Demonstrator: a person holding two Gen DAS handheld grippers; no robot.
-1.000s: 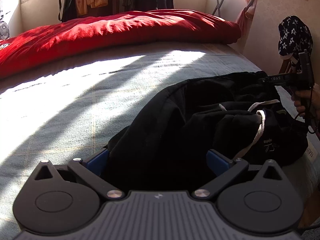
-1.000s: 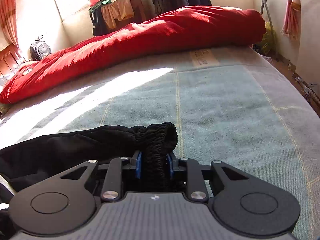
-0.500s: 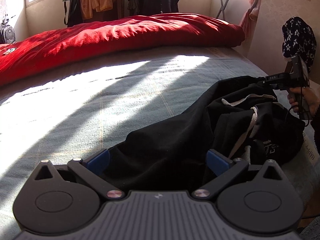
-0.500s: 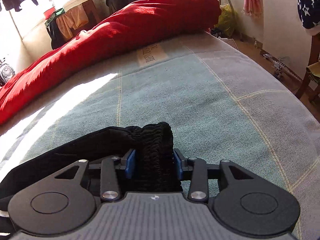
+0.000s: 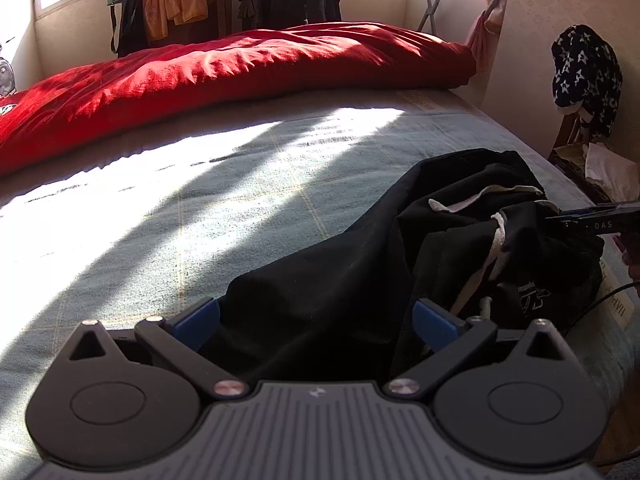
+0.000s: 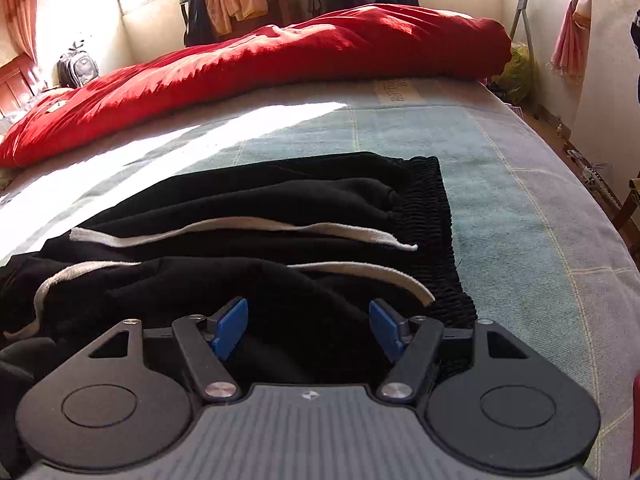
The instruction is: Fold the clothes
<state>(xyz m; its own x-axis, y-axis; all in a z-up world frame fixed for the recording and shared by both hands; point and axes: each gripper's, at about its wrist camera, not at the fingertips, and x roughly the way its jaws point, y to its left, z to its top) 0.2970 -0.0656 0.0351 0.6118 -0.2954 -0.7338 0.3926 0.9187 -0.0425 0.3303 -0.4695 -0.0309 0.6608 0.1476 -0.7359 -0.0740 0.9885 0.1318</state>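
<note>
Black sweatpants, soft and floppy, bunched on the bed

Black sweatpants (image 6: 280, 216) lie crumpled near the bed's (image 6: 520, 208) front edge, white drawstrings loose. They look light and limp; the ribbed waistband (image 6: 436, 216) seems the firmest hold. Right tongs (image 6: 308, 328) have just been opening, pads clear of cloth. Left tongs (image 5: 316, 320) gape wide around a fold.

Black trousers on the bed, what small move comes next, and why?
Probably re-grip the ribbed waistband with the right gripper. Its jaws have just been opening and stand clear of the black trousers, which lie bunched, drawstrings loose.
</note>
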